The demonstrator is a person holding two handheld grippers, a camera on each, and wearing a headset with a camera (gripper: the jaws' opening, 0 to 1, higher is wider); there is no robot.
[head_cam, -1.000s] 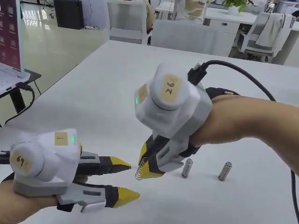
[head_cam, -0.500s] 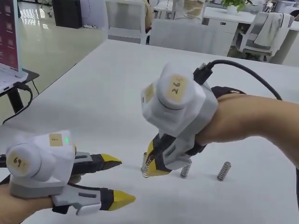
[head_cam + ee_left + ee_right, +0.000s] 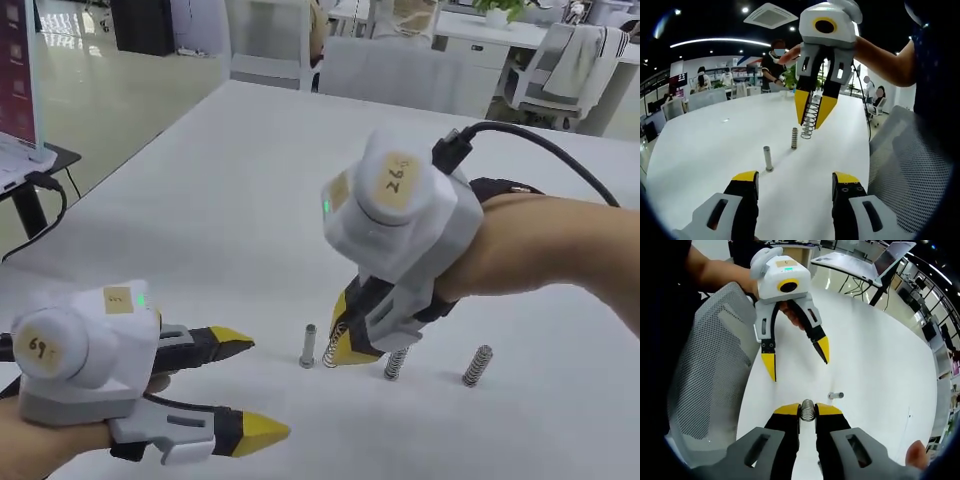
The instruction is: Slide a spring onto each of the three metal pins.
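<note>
Workbench: a white table (image 3: 180, 200), with three upright pins in a row.
Right gripper (image 3: 345, 352): jaws pinched on the last spring (image 3: 333, 346), which is held tilted with its lower end low over the table.
Change: a second ago the spring hung where the bare pin (image 3: 309, 346) stands. Now that pin is uncovered, with the spring just beside it and apart.
Left gripper (image 3: 266, 388): claw spread wide, empty, hovering near the bare pin.
Other pins: the middle pin (image 3: 397, 362) and end pin (image 3: 479, 366) already wear springs.
Outlook: the threading apparently missed, so the spring needs lining up over the pin's tip again.
</note>
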